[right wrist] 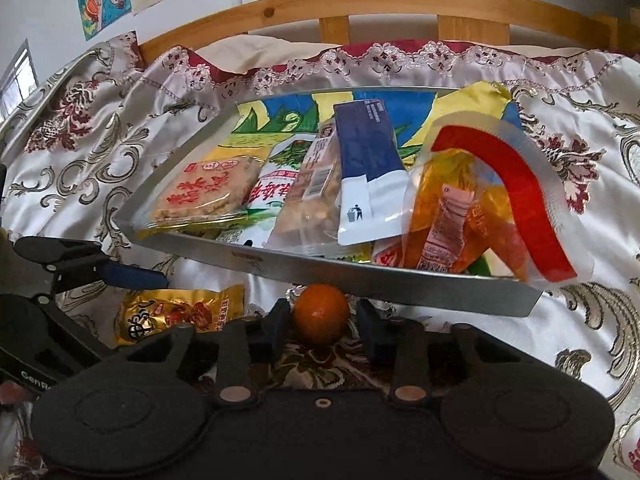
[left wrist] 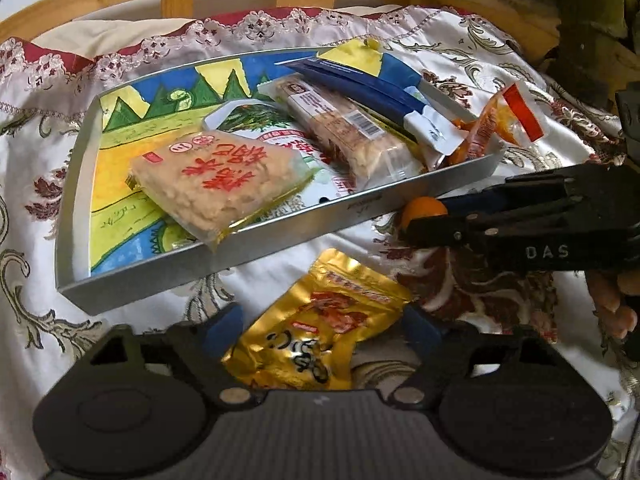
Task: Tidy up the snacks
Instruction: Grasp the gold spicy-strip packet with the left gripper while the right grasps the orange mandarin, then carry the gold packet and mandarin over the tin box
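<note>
Fingers of our right gripper [right wrist: 322,326] flank, untouching, the small round orange fruit [right wrist: 320,312], left gripper [left wrist: 324,330] gapes over the gold foil packet [left wrist: 316,320]; we should squeeze gently.

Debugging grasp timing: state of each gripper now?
Left gripper: open, around crinkled gold foil snack packet.
Right gripper: open, straddling small round orange fruit, not gripped.

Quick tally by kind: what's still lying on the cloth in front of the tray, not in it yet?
Gold foil packet: 1
Orange fruit: 1
Total: 2
</note>
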The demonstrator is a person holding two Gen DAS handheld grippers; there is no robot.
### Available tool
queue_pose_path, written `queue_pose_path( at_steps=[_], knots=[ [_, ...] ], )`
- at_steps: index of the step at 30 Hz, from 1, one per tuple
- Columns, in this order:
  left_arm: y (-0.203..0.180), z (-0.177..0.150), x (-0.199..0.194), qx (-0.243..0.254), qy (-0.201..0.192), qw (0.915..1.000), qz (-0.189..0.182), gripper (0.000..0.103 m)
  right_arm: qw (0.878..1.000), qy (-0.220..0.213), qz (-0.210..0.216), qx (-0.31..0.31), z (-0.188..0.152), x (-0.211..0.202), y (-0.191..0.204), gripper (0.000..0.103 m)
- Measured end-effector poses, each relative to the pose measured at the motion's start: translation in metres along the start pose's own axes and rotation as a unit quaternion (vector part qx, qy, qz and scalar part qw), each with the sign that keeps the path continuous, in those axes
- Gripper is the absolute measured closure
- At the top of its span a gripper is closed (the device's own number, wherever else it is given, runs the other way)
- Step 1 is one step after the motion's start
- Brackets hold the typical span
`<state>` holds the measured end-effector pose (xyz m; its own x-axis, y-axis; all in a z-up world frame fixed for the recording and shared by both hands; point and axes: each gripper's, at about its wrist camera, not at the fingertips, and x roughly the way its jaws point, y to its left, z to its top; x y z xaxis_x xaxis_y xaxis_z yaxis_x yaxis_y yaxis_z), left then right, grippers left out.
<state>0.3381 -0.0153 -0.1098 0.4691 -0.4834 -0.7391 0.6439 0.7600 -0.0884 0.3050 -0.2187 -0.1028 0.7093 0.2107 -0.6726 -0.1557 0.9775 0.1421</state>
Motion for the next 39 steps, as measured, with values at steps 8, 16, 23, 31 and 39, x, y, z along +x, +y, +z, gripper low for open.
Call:
queue_pose_path(
  at_steps=[8,16,23,31,39],
  knots=[
    [-0.015,0.01,-0.01,-0.025,0.049,0.9971,0.054,0.034,1.0,-0.026,-0.008,-0.001,-0.009,-0.027,0.005,0.071],
    [-0.008,0.01,-0.025,-0.08,0.06,0.9941,0.041,0.045,0.999,-0.044,0.003,-0.009,-0.016,-0.068,0.009,0.071],
    [-0.019,0.009,-0.012,-0.058,0.073,0.9942,0.054,0.024,0.998,-0.046,0.011,-0.03,-0.027,-0.081,0.017,0.071],
    [-0.022,0.01,-0.019,-0.094,0.064,0.9912,0.067,0.046,0.998,-0.055,0.019,-0.035,-0.033,-0.088,0.021,0.071],
    [-0.057,0.008,-0.061,-0.113,-0.001,0.9897,0.088,0.047,0.995,-0.088,0.025,-0.038,-0.033,-0.115,0.025,0.071]
  ],
)
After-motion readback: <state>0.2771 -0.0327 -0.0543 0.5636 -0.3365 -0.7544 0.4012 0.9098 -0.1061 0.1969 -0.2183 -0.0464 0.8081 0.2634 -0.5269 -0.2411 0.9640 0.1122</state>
